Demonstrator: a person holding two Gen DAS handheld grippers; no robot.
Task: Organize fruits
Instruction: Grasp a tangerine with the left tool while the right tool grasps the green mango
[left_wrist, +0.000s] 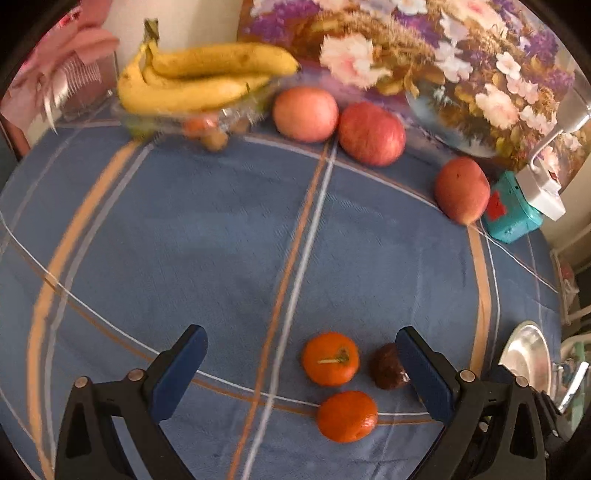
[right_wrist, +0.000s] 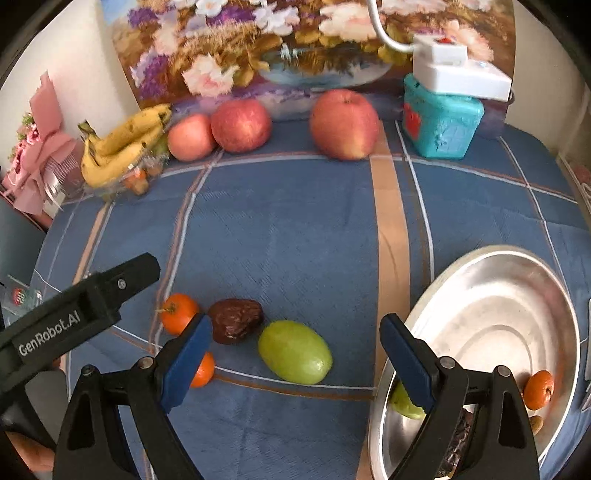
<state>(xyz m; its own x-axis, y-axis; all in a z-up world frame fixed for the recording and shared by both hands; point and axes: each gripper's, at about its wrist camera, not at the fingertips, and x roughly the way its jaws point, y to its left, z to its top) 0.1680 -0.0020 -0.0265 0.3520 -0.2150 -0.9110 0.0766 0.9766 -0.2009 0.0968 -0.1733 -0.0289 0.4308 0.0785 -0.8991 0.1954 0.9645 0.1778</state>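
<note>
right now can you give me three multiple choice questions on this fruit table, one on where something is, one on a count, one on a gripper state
1. Where does the green fruit lie?
A. on the cloth, left of the metal plate
B. inside the plate
C. on top of the bananas

2. How many apples stand along the back of the table?
A. one
B. three
C. five

3. How are the left gripper and right gripper?
A. both shut on fruit
B. left open, right shut
C. both open, holding nothing

Answers:
1. A, the right wrist view shows it resting on the blue cloth beside the plate's rim.
2. B, one apple stands alone and two more sit near the bananas.
3. C, each view shows its blue pads wide apart, with fruit on the cloth between them.
</note>
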